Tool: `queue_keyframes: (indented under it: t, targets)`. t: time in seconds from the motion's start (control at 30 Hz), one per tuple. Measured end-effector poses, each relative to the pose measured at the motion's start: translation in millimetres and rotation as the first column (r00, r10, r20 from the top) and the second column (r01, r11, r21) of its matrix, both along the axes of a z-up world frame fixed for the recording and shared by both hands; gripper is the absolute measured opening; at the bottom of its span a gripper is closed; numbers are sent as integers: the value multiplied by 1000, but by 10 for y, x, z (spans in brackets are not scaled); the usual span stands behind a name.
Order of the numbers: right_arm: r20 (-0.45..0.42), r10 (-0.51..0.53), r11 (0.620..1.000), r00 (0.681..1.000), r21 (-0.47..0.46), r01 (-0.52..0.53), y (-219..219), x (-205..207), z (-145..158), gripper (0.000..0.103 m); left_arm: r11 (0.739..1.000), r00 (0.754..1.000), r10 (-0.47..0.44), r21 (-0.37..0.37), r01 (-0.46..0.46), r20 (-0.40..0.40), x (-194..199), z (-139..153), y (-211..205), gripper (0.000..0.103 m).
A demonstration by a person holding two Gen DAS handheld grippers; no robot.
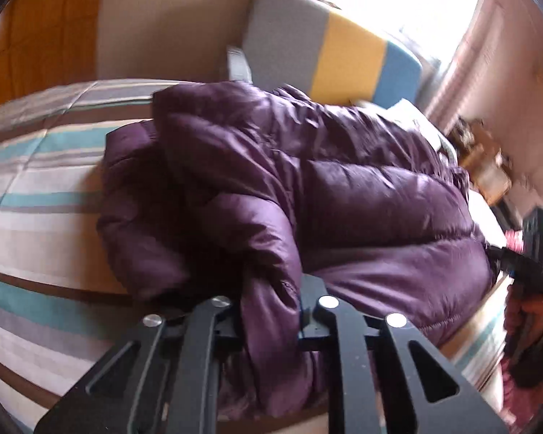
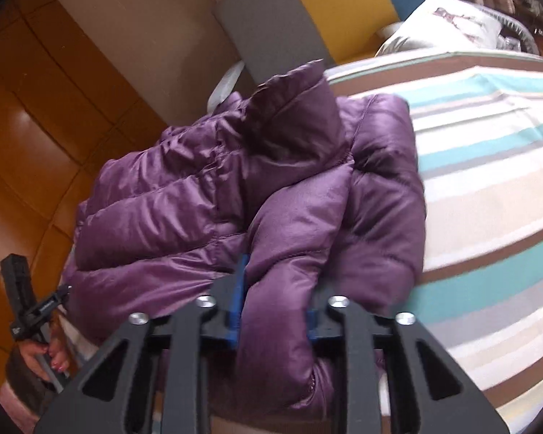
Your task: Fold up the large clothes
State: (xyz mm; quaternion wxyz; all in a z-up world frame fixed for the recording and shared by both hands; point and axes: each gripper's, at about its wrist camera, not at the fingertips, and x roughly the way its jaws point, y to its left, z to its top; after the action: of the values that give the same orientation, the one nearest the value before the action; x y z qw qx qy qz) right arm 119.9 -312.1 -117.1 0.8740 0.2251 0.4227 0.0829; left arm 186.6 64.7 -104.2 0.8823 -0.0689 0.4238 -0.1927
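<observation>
One purple puffer jacket [image 1: 344, 188], shiny, quilted and bunched up, fills the middle of both frames on my striped bedspread [image 1: 36, 188]. I've got two grippers: left gripper [image 1: 271, 311] and right gripper [image 2: 275, 307] each pinch a fold of it, bottom center. One headboard [image 1: 329, 43] sits up top.

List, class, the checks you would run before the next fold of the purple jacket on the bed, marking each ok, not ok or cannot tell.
1. Left tool grips the purple jacket: ok, padding fills its fingers.
2. Right tool grips the jacket: ok.
3. Jacket rests on the striped bedspread: ok.
4. Jacket lies flat: not ok, bunched and puffy.
5. Zipper closed: cannot tell.
</observation>
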Motion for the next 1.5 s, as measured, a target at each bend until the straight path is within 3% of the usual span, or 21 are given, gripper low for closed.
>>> queue_keyframes:
  t: [0.17,0.37,0.57,0.63,0.67,0.7,0.73,0.8,1.03,1.1,1.13,1.17,1.2,1.23,1.27,1.3,1.43,1.5]
  targets:
    - [-59,52,999,997,-1,-52,-1,-337,-15,12,997,996,-81,-6,81,-23,-305,49,13,10]
    - [-83,94,994,992,66,-89,-42,-955,33,12,990,991,-130,-60,128,-42,-784,159,193,9]
    - [-47,105,991,993,86,-101,1,-1271,188,11,984,986,-166,-67,165,-18,-1132,340,277,11]
    - [-14,86,994,996,61,-85,3,-1237,248,12,986,988,-156,-51,156,8,-1104,408,264,16]
    - [8,79,997,997,25,-79,13,-1182,302,17,989,989,-142,-33,143,32,-1063,459,248,23]
    - [16,64,998,998,-8,-64,18,-1112,324,32,992,991,-124,-25,126,48,-987,492,240,38]
    - [30,53,998,998,-35,-51,19,-1052,365,50,993,992,-114,-32,116,60,-941,533,247,45]
    - [55,29,999,998,-40,-27,-12,-929,427,64,994,992,-97,-51,101,79,-808,592,249,59]
    - [67,-11,985,998,-174,22,-11,-345,494,65,999,999,-35,-2,35,34,-268,525,171,64]
    - [42,0,971,999,-238,10,46,-160,462,65,1000,1000,-18,18,18,25,-142,509,146,71]
    - [33,7,961,999,-276,3,71,-157,435,58,999,999,-22,29,22,25,-102,492,117,71]
    - [22,24,945,999,-326,-16,128,-85,404,45,999,999,-25,41,23,32,-67,500,85,71]
    - [4,39,932,999,-362,-35,167,17,349,22,999,999,-27,44,26,34,-47,493,62,66]
    - [-14,49,916,999,-399,-51,197,59,310,15,998,999,-36,48,34,36,-78,480,76,55]
    - [-13,62,907,998,-416,-62,239,80,317,11,997,999,-33,70,31,36,-82,481,59,27]
    - [-2,69,907,998,-416,-64,271,101,383,8,996,999,-23,86,20,37,-93,481,58,17]
    - [91,52,913,995,-408,-10,179,46,702,6,999,997,43,-17,-42,70,-134,630,245,11]
    - [123,34,913,992,-407,19,149,142,787,5,997,994,69,-35,-66,88,-105,671,302,11]
